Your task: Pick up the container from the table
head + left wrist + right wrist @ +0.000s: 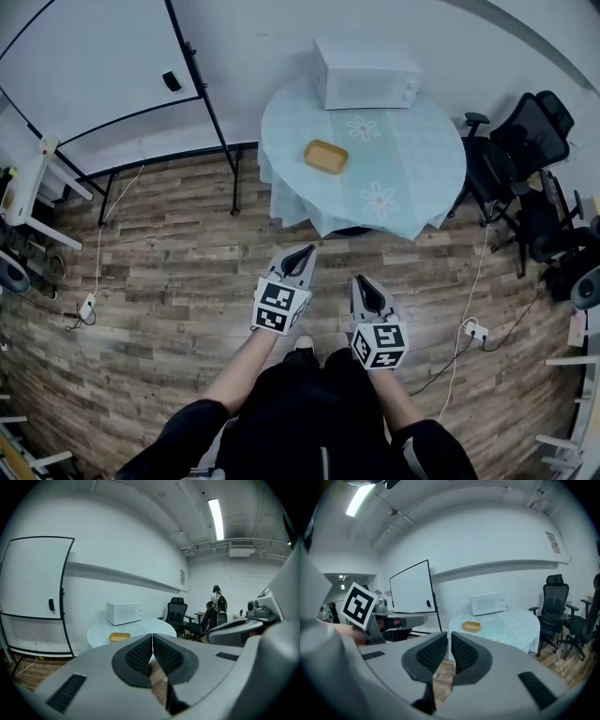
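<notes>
Head view showed the yellow container [326, 157] lying on the round table [412, 178], well ahead of both pairs of jaws, with the microwave [366, 73] beyond it. The left gripper [298, 258] had its jaws pressed together on nothing. The right gripper [367, 291] had its jaws drawn to a thin slit, also empty. Wooden floor [187, 234] lay between jaws and table. By my reading nothing was done yet: approach, opening, gripping and lifting all remained.
</notes>
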{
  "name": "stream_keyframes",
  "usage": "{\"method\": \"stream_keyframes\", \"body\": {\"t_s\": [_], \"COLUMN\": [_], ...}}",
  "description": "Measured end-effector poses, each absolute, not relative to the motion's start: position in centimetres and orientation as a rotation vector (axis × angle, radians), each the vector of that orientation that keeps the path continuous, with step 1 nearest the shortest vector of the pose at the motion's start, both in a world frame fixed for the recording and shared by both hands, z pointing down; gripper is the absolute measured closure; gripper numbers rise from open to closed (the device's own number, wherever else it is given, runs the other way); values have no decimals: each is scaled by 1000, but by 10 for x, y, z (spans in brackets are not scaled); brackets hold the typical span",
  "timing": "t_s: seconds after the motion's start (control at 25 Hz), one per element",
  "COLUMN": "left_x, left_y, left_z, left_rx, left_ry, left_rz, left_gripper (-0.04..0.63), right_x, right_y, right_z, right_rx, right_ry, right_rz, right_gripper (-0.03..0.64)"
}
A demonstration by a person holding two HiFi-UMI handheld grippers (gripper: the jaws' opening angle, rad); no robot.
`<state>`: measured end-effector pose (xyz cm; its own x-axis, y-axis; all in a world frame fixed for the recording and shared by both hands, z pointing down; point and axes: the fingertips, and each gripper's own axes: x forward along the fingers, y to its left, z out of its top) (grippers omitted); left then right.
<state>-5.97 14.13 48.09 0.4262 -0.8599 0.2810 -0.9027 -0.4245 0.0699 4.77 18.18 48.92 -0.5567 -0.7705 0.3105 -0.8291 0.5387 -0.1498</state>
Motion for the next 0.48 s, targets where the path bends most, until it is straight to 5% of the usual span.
{"method": "stream_keyframes", "body": {"t_s": [0.48], "left_x": [-67], "left_y": [99], "left_z": [498], "left_rx": [2448], "left_ry": [-1529], "left_rz": [324], "left_gripper": [580], "right_x": [38], "right_y": [138], "right_z": [503], "right_rx": [1341], "right_ry": [-2559], "right_rz": [446], "right_gripper": [591]}}
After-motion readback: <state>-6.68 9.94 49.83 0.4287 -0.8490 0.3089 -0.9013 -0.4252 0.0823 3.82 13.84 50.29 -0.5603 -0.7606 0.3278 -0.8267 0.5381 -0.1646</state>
